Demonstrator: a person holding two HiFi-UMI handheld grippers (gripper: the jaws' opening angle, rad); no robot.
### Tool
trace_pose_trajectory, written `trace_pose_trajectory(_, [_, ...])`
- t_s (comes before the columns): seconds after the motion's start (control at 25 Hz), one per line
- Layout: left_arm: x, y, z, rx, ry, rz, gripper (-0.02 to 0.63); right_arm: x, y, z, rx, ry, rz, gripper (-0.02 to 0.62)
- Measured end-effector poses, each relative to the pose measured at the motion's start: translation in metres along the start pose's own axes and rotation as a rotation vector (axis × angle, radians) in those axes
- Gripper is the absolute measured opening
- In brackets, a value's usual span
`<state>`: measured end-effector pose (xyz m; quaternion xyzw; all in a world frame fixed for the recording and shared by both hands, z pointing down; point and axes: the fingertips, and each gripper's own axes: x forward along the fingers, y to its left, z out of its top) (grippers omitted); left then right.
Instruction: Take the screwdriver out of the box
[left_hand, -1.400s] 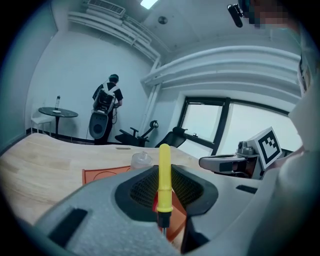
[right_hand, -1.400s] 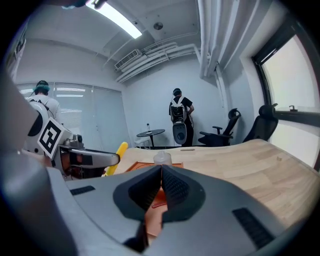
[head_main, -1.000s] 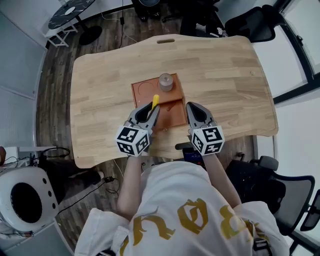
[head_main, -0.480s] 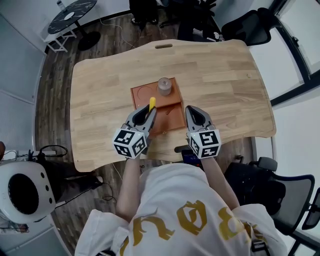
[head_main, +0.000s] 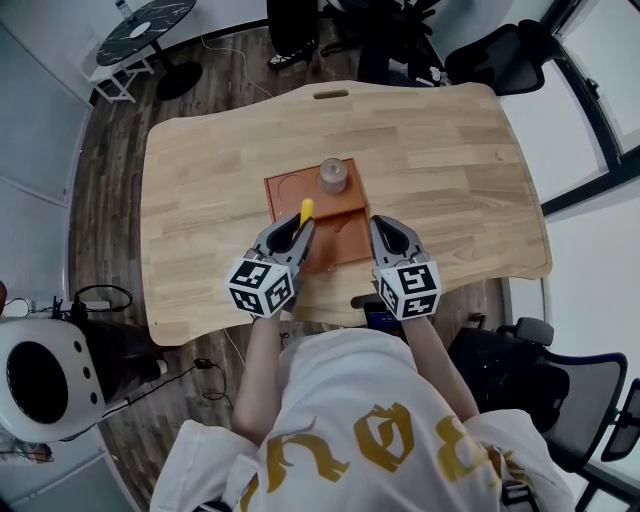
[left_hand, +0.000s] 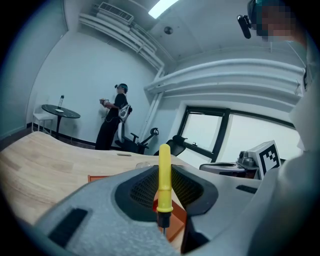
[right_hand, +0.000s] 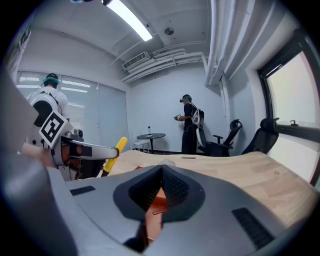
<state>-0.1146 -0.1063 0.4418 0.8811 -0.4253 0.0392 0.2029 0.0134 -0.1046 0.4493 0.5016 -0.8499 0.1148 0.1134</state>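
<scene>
The yellow-handled screwdriver (head_main: 307, 209) stands between the jaws of my left gripper (head_main: 302, 229), which is shut on it over the near part of the orange box (head_main: 287, 187). In the left gripper view the screwdriver (left_hand: 164, 175) points handle-up, its dark shaft going down between the fingers. My right gripper (head_main: 378, 226) hovers by the box's near right edge, shut with nothing in it. In the right gripper view the jaw tips (right_hand: 161, 167) meet, and the screwdriver (right_hand: 118, 147) shows at the left.
A round grey roll (head_main: 333, 175) sits in the far part of the box. The wooden table (head_main: 450, 160) spreads wide to both sides. Office chairs (head_main: 505, 50) stand beyond the far edge. A person (left_hand: 114, 122) stands in the background.
</scene>
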Motion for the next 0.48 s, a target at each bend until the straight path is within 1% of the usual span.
trace_pose_trajectory(0.24, [0.0036,0.0058,-0.0018,-0.021,0.002,0.007,0.078,-0.0006,-0.0039,0.0002,-0.006,0.0,-0.007,0.011])
trace_pose_trajectory(0.48, [0.0075,0.0091,0.0028,-0.039,-0.022,-0.002,0.078,0.0029,-0.0068,-0.0003,-0.006,0.0,-0.008,0.011])
